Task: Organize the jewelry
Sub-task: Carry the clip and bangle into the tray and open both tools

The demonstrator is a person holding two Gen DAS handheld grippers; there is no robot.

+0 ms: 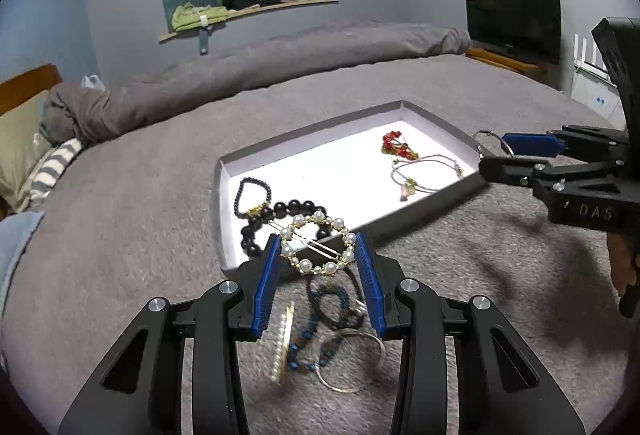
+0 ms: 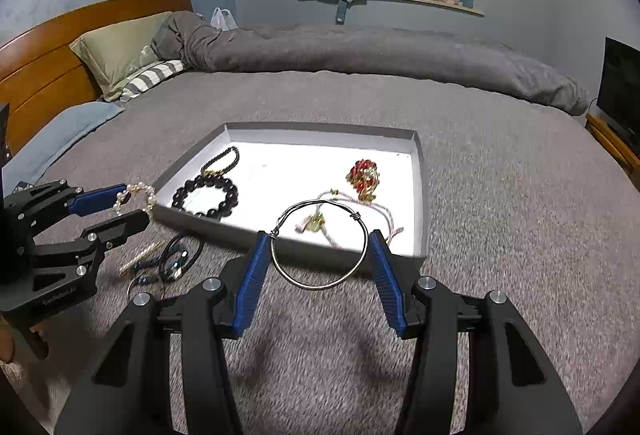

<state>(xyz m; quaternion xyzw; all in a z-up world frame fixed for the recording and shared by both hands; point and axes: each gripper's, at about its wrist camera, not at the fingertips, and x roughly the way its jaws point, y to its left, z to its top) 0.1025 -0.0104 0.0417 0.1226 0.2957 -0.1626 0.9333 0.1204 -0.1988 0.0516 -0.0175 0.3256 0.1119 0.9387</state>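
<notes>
**Two pieces in the air, four boxed, a small heap left**

Pinched between the left tongs [image 1: 318,267], at the lower centre of the left wrist view, a pearl hair clip [image 1: 318,245] hangs over the near corner of the grey box [image 1: 224,171]. The right tongs [image 2: 318,267] grip a thin wire bangle [image 2: 320,245] by its two sides, lower centre of the right wrist view, just short of the box wall.

Inside the box lie a large black bead bracelet [image 2: 205,197], a small black bead bracelet [image 2: 224,159], a red bead piece [image 2: 363,175] and a cord bracelet [image 2: 352,213] toward the right.

On the bed [image 2: 500,215], outside the box, remain a pearl comb [image 1: 282,345], a blue bead strand [image 1: 316,327] and a clear bangle [image 1: 352,359].

By my reading the task is roughly halfway: two pieces are about to go in, and the heap waits.
</notes>
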